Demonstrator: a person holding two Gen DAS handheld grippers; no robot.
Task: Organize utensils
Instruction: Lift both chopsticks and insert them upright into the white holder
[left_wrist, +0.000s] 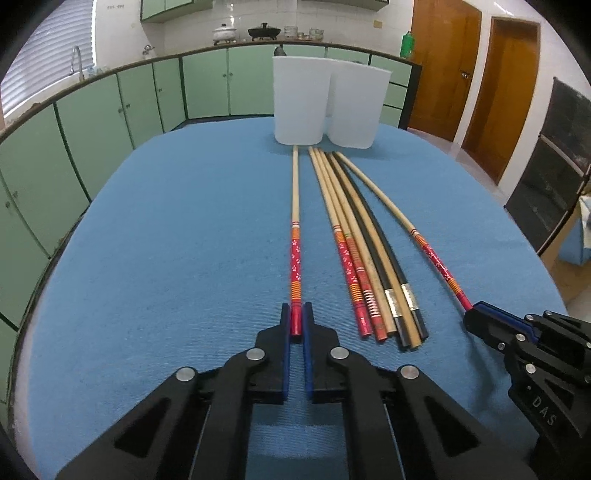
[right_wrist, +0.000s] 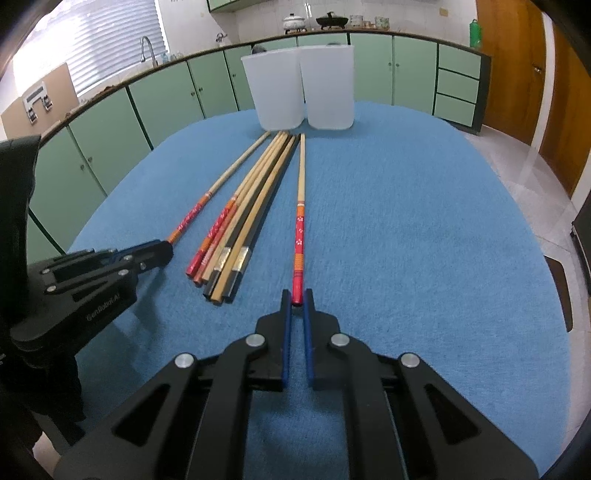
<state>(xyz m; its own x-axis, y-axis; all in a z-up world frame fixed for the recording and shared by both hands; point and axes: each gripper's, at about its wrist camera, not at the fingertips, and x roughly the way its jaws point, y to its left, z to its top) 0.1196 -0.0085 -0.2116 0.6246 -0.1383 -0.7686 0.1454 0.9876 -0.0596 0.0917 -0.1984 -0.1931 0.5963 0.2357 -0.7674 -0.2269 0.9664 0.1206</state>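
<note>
Several chopsticks lie in a bundle (left_wrist: 364, 254) on the blue table (left_wrist: 166, 240); some have red patterned handles, some are plain wood, some black. My left gripper (left_wrist: 296, 317) is shut on the red end of one red-handled chopstick (left_wrist: 295, 236) lying left of the bundle. My right gripper (right_wrist: 297, 300) is shut on the red end of another red-handled chopstick (right_wrist: 301, 206) lying right of the bundle (right_wrist: 243, 218). Each gripper shows in the other's view, the right one (left_wrist: 476, 317) and the left one (right_wrist: 162, 251). Two white cups (left_wrist: 301, 99) (left_wrist: 356, 105) stand upright at the chopsticks' far tips.
Green cabinets (left_wrist: 110, 118) curve round the table's far and left sides, with a sink tap (left_wrist: 75, 59) and pots (left_wrist: 264, 31) on the counter. Wooden doors (left_wrist: 443, 62) are at the right. The cups also show in the right wrist view (right_wrist: 277, 88) (right_wrist: 328, 86).
</note>
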